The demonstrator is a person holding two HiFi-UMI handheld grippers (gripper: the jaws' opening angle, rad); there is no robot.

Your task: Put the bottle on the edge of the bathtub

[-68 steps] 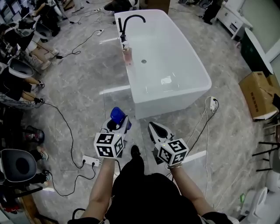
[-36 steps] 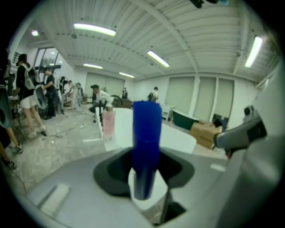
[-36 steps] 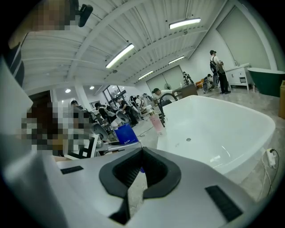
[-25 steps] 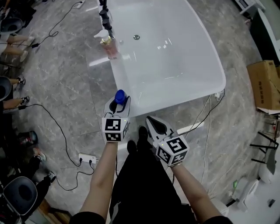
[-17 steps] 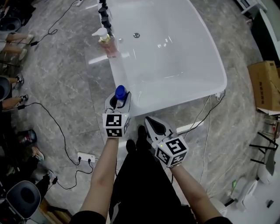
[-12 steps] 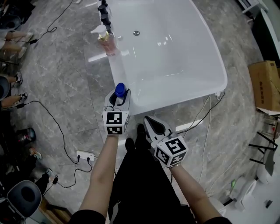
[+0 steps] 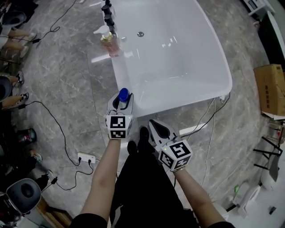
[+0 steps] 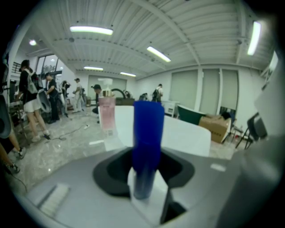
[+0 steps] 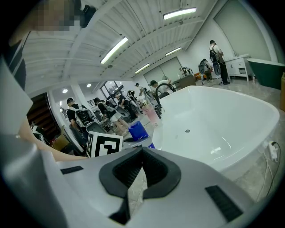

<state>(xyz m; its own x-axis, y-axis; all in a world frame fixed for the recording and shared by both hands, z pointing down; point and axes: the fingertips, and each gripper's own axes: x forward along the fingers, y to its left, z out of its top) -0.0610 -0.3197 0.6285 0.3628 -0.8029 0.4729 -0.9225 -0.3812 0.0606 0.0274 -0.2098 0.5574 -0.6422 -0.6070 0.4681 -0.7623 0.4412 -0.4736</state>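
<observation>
A bottle with a blue cap (image 7: 123, 95) stands upright in my left gripper (image 7: 120, 101), which is shut on it just short of the white bathtub's (image 7: 226, 67) near left corner. In the left gripper view the blue cap (image 8: 148, 133) fills the middle between the jaws of the left gripper (image 8: 144, 189), with the bathtub (image 8: 189, 133) behind. My right gripper (image 7: 156, 129) is shut and empty, lower and to the right, over the floor. In the right gripper view the right gripper (image 9: 138, 178) points at the bathtub (image 9: 213, 120), and the blue cap (image 9: 138, 130) shows to the left.
A pink pump bottle (image 7: 109, 42) stands on the tub's left edge beside a black faucet (image 7: 108, 11). Cables and a power strip (image 7: 87, 158) lie on the grey floor at left. A plug (image 7: 222, 97) hangs by the tub's right corner. A cardboard box (image 7: 270, 89) sits far right. People stand at left.
The person has walked up to the tub, so both grippers now sit close to its near corner. Over the last second the left gripper and bottle have barely shifted.
</observation>
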